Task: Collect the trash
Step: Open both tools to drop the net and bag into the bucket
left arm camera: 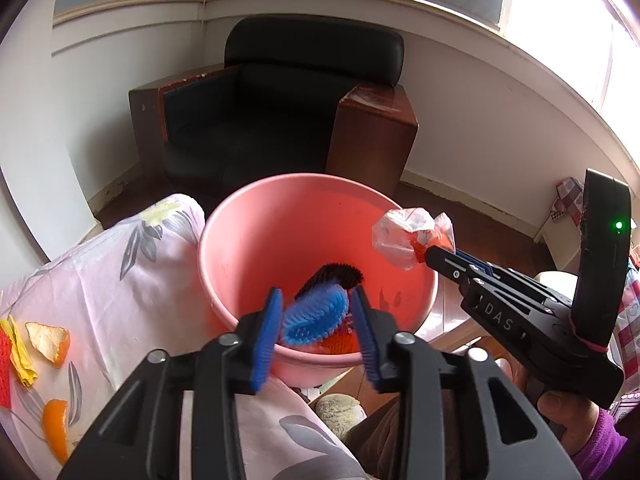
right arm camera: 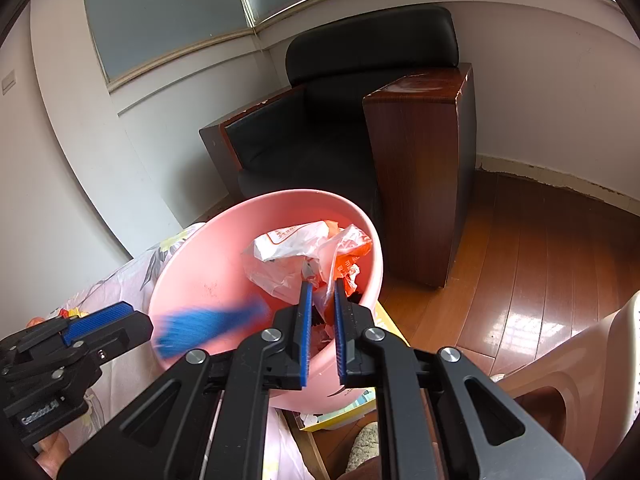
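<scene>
A pink bin (left arm camera: 248, 240) stands at the edge of the flowered table. My left gripper (left arm camera: 316, 300) is open just above its near rim; a blue spiky piece (left arm camera: 316, 316) lies between and below the fingers, blurred in the right wrist view (right arm camera: 208, 326), and I cannot tell if it touches them. A black bristly piece (left arm camera: 332, 276) and orange scraps lie in the bin. My right gripper (right arm camera: 320, 288) is shut on a crumpled clear and orange plastic bag (right arm camera: 304, 256) and holds it over the bin's right rim (left arm camera: 404, 236).
Orange peels (left arm camera: 50, 346), a yellow scrap (left arm camera: 20, 352) and a red mesh piece lie on the flowered tablecloth (left arm camera: 132, 264) at left. A black armchair (left arm camera: 280, 120) with wooden sides stands behind the bin. Wooden floor (right arm camera: 540, 260) stretches to the right.
</scene>
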A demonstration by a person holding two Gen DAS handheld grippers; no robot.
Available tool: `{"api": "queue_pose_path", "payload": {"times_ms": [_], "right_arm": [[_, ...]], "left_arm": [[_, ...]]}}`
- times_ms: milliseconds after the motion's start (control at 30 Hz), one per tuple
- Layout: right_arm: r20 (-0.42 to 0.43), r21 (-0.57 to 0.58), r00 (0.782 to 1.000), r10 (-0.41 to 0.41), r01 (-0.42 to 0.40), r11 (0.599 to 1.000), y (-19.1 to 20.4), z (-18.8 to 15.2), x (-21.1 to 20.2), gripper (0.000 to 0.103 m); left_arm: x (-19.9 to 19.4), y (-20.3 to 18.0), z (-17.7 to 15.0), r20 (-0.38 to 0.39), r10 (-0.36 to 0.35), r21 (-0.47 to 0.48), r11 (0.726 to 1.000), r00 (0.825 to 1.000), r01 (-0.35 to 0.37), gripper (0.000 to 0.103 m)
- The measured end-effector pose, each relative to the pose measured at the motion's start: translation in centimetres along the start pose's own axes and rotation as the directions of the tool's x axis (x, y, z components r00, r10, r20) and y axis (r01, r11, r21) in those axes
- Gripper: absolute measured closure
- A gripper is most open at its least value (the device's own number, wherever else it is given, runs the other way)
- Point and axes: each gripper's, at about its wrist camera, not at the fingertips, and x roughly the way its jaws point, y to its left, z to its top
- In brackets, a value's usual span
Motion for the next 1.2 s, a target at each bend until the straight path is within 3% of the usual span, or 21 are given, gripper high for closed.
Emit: {"api": "queue_pose_path", "payload": {"times_ms": [500,533,600,700,1200], "right_arm": [[-0.026,0.026,0.999,-0.019,0.02,0.999,-0.3,0.0,0.4,0.091],[-0.027,0.028,0.999,-0.019,0.019,0.999,-0.3,0.0,0.4,0.09],[-0.022,0.033,1.0,-0.015,0.016,0.999,-0.4,0.0,0.3,0.075],[-0.011,0.033,1.0,-0.011,0.011,0.999,-0.2,0.0,0.0,0.065],[0.024,0.009,1.0,-0.002,0.002,1.0,1.0,0.1,-1.6,0.065]], "left_arm": [[-1.2,0.6,-0.3,0.009,0.008,-0.016,1.0,1.0,-0.008,0.052],[-1.4,0.7,-0.3,0.009,0.009,-0.019,1.0,1.0,-0.008,0.052],[-1.5,0.8,-0.5,0.008,0.012,-0.025,1.0,1.0,-0.011,0.051],[-1.9,1.2,-0.8,0.005,0.016,-0.035,0.999,1.0,-0.015,0.051],[-4.8,3.1,-2.3,0.025,0.047,-0.081,0.996,0.999,-0.045,0.049]]}}
